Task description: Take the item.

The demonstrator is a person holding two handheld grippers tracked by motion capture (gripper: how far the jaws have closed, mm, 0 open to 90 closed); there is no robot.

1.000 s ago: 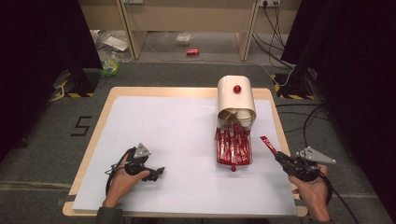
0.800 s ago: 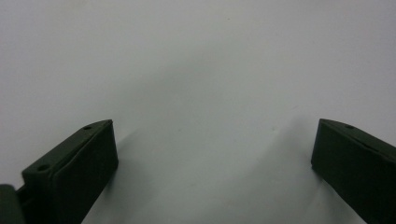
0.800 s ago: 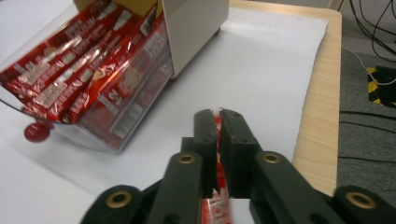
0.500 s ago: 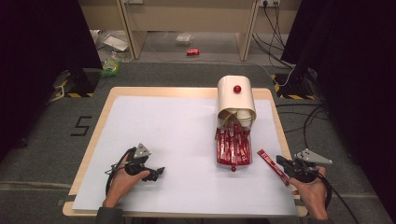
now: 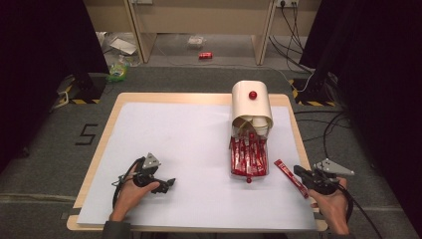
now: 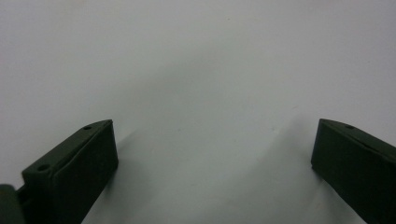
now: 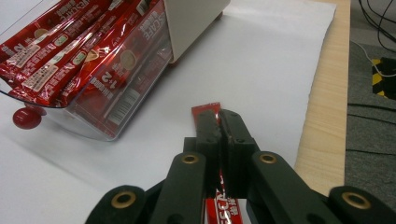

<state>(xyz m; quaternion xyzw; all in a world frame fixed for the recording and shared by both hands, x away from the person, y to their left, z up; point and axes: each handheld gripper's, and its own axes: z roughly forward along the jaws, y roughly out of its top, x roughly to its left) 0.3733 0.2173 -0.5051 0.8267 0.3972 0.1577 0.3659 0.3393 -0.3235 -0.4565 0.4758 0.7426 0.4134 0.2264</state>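
Beside drawer [image 5: 247,158], sachet [image 5: 290,178] lengthwise, near-parallel.

Left gripper [image 5: 169,183] low at 7 o'clock, jaws spread wide, left hand [image 5: 133,191] behind. Right gripper [image 5: 298,173] at 4 o'clock, jaws pressed together, pointing toward 10 o'clock; right hand [image 5: 332,205] behind.

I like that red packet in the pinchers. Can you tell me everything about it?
The red stick packet is long, thin and flat, of shiny foil-like wrap with white lettering. The right gripper is shut on it, one end poking past the jaws. In the high view it slants over the white table cover, right of the clear drawer.
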